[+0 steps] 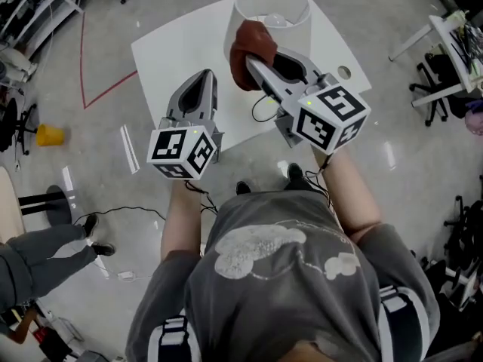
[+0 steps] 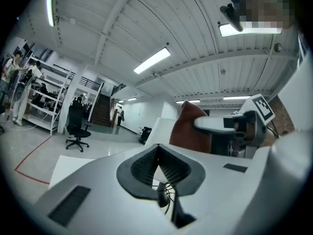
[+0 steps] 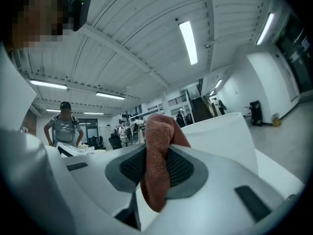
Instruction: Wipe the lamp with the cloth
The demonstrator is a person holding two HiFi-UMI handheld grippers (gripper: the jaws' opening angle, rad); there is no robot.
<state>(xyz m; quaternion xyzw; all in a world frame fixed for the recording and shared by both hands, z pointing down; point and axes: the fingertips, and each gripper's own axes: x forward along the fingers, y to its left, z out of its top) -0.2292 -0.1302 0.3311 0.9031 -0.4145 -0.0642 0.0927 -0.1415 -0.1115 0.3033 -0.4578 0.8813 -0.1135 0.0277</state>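
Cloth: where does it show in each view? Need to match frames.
Head view: cloth upper centre, clamped in the right tool, beside the lampshade.
Left gripper view: cloth right of centre, beyond the jaws.
Right gripper view: cloth dead centre, between the jaws.
Shared landmark: the white lampshade, next to the cloth in all three.

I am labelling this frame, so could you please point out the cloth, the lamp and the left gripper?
cloth (image 1: 244,54), head view, its bunched middle.
lamp (image 1: 260,4), head view, shade's inner wall.
left gripper (image 1: 205,75), head view, its tips.
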